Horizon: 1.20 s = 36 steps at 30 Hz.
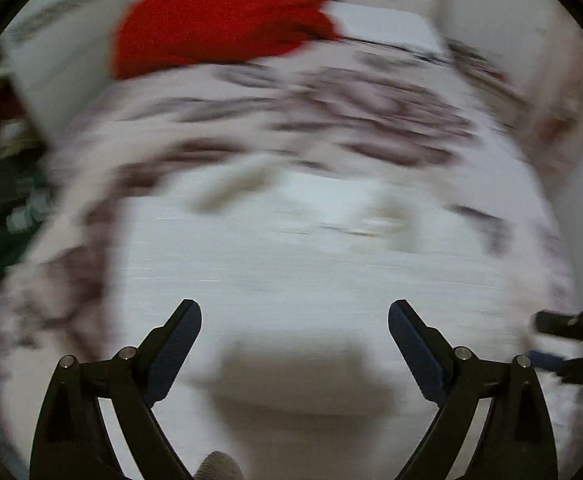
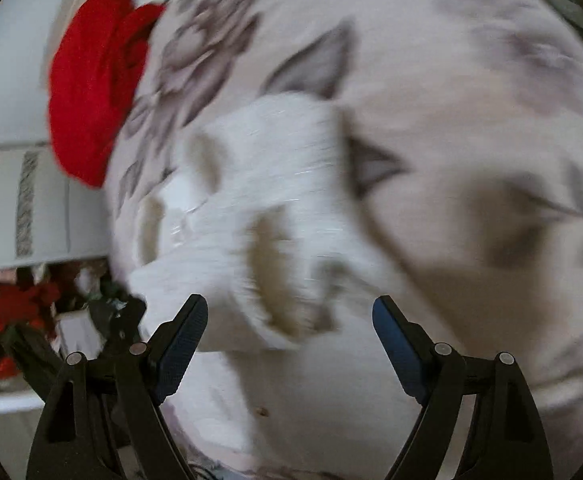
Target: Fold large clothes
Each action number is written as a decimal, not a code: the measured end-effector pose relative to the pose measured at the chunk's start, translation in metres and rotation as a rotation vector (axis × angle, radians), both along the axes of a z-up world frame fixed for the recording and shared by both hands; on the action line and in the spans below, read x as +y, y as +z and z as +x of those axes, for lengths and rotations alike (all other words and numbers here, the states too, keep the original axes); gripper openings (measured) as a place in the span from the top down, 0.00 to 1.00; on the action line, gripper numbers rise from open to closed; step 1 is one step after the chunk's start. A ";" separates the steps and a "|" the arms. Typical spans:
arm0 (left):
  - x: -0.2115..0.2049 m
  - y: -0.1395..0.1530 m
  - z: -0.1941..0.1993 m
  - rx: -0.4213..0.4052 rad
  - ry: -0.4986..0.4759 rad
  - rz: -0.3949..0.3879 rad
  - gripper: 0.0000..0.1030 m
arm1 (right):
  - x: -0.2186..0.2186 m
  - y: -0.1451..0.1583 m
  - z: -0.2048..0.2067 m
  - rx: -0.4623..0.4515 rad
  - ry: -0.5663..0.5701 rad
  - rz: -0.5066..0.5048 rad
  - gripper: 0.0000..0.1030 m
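Apparently mid-fold, the white garment (image 2: 259, 208) lay bunched on the flowered bed (image 2: 471, 80); the left hand-held gripper (image 1: 294, 322) and right hand-held gripper (image 2: 290, 316) both gaped wide, holding nothing, with smoothing left.

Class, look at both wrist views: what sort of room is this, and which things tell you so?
Probably a bedroom: a bed with a floral bedspread, a red cushion at its far end, and a white garment lying on the cover.

White garment (image 2: 267, 216), crumpled with beige patches, lying on floral bedspread (image 2: 471, 100)
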State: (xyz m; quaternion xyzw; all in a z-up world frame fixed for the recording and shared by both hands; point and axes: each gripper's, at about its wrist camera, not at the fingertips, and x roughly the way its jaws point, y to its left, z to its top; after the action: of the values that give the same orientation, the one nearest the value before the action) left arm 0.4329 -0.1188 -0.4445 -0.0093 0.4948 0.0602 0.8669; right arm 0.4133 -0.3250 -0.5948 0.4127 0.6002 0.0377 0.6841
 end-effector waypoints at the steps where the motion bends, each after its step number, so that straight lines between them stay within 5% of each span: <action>1: 0.024 -0.002 -0.002 0.009 0.059 0.047 0.07 | 0.013 -0.007 0.013 -0.005 0.034 0.013 0.16; 4: 0.076 -0.014 -0.003 0.055 0.165 0.097 0.07 | 0.050 -0.028 0.039 0.011 0.113 0.035 0.18; 5: 0.096 -0.020 -0.001 0.082 0.198 0.115 0.07 | 0.063 -0.040 0.049 0.035 0.148 0.012 0.43; 6: 0.105 -0.022 0.001 0.088 0.209 0.122 0.07 | 0.071 -0.042 0.052 0.044 0.164 -0.025 0.92; 7: 0.116 -0.023 0.003 0.086 0.220 0.128 0.07 | 0.078 -0.042 0.055 0.051 0.185 -0.058 0.95; 13: 0.139 -0.025 0.036 0.047 0.232 0.083 0.07 | 0.058 0.023 0.044 -0.097 0.127 -0.235 0.95; 15: 0.138 -0.036 0.053 0.062 0.216 0.062 0.07 | 0.049 0.020 0.048 -0.060 0.121 -0.278 0.95; 21: 0.131 -0.114 0.086 0.227 0.142 0.210 0.06 | 0.039 -0.020 0.065 -0.003 0.159 -0.348 0.94; 25: 0.130 -0.093 0.073 0.178 0.121 0.194 0.07 | 0.026 -0.030 0.066 0.070 0.121 -0.243 0.81; 27: 0.124 -0.074 0.054 0.149 0.115 0.173 0.07 | 0.016 -0.015 0.050 0.060 0.054 -0.225 0.50; 28: 0.123 -0.069 0.048 0.140 0.114 0.171 0.07 | 0.011 -0.007 0.039 0.055 0.027 -0.233 0.47; 32: 0.111 -0.054 0.016 0.130 0.115 0.190 0.07 | 0.002 0.001 -0.005 0.061 -0.014 -0.162 0.47; 36: 0.097 -0.062 -0.004 0.141 0.116 0.221 0.07 | -0.001 -0.006 -0.027 0.115 -0.019 -0.351 0.47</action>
State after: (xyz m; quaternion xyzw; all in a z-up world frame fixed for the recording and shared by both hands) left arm 0.4290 -0.0222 -0.5064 0.0619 0.5434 0.1650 0.8208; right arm 0.3865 -0.3255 -0.6006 0.2942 0.6318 -0.0980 0.7105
